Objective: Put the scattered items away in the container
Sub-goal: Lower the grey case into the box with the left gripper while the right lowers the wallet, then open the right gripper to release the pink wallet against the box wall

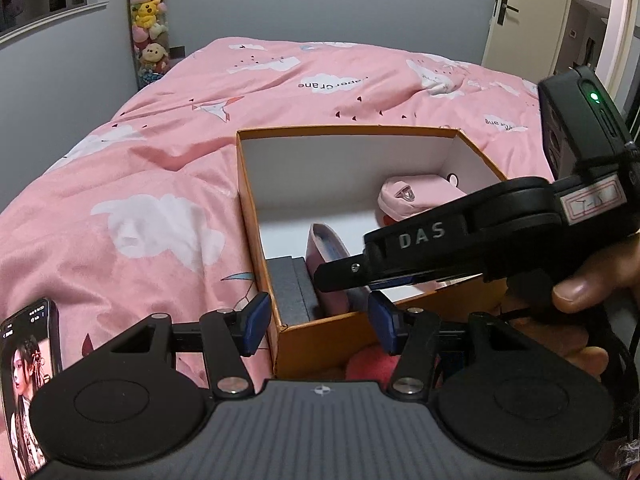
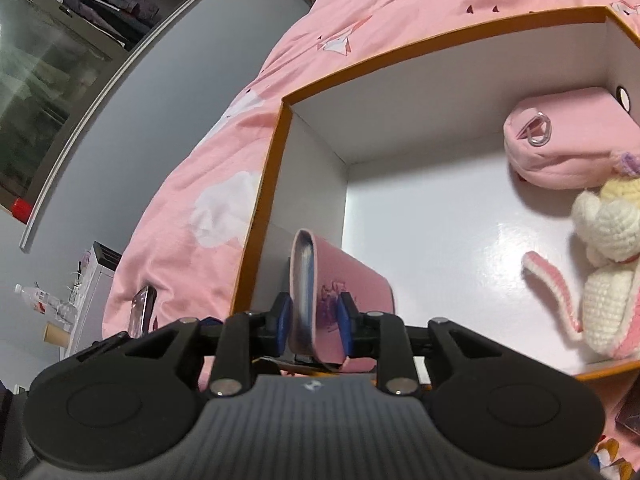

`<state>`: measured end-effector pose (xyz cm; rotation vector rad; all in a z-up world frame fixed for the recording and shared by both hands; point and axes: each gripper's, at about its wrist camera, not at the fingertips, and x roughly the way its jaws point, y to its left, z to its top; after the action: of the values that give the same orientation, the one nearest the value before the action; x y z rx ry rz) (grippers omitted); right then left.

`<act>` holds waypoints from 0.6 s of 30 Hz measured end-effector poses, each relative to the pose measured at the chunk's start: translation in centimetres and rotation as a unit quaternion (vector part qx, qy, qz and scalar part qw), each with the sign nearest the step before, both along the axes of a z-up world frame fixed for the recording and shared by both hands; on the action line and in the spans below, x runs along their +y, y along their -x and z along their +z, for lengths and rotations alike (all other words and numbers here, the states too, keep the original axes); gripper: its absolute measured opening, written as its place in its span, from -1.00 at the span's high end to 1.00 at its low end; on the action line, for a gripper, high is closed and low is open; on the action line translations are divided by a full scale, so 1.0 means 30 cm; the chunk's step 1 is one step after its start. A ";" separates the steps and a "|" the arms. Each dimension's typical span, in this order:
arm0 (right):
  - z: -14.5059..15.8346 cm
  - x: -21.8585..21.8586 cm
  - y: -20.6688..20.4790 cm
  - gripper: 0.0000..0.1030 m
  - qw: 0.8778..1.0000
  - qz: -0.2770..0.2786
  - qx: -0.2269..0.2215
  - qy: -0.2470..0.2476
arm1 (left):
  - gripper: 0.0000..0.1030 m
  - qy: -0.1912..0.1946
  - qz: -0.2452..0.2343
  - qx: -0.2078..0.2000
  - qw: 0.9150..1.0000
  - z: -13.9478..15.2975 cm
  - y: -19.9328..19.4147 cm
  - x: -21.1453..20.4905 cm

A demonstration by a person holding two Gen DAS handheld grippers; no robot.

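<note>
One pink case [image 2: 344, 280], flat and oblong, stands on edge in the near left corner of the orange box [image 2: 276, 160], its open mouth turned up and toward the box's left wall, its long axis running from the near wall away into the box and tilted. The right gripper [image 2: 314, 320] has its blue pads [image 2: 284, 316] on either side of the case's near end, close against it; whether they press or merely flank it cannot be told. In the left wrist view the same case [image 1: 328, 256] leans beside a black block [image 1: 292, 292] in that corner, and the right gripper [image 1: 344, 276] reaches down over the near rim, a hand [image 1: 584, 280] wrapped around its body.

Deeper in the box lies a pink pouch [image 2: 560, 140] with a metal ring, against the right wall, and nearer the front right a cream crocheted doll [image 2: 604, 264] with pink trim.

The left gripper [image 1: 320, 324] hangs just outside the box's near left corner, its blue pads [image 1: 256, 320] spread wide with nothing between them but the box corner below.

The box [image 1: 256, 208] sits on a bed with a pink cloud-print quilt [image 1: 140, 200]. A lit phone [image 1: 28, 380] lies on the quilt at the near left. Plush toys [image 1: 150, 20] hang stacked by the grey wall beyond the bed.
</note>
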<state>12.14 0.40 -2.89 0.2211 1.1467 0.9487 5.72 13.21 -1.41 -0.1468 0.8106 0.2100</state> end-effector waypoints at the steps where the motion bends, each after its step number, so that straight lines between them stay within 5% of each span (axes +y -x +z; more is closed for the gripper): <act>1: -0.009 0.005 0.003 0.45 1.000 0.002 0.001 0.002 | -0.21 -0.001 0.002 0.002 1.000 -0.003 -0.001 0.000; 18: 0.006 0.013 0.033 0.29 0.999 0.031 -0.023 0.003 | -0.47 -0.015 -0.002 0.017 1.000 -0.029 -0.017 -0.025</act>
<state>11.13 0.79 -2.70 0.1581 1.1192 0.9998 6.23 12.47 -2.27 -0.1139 0.8422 0.2205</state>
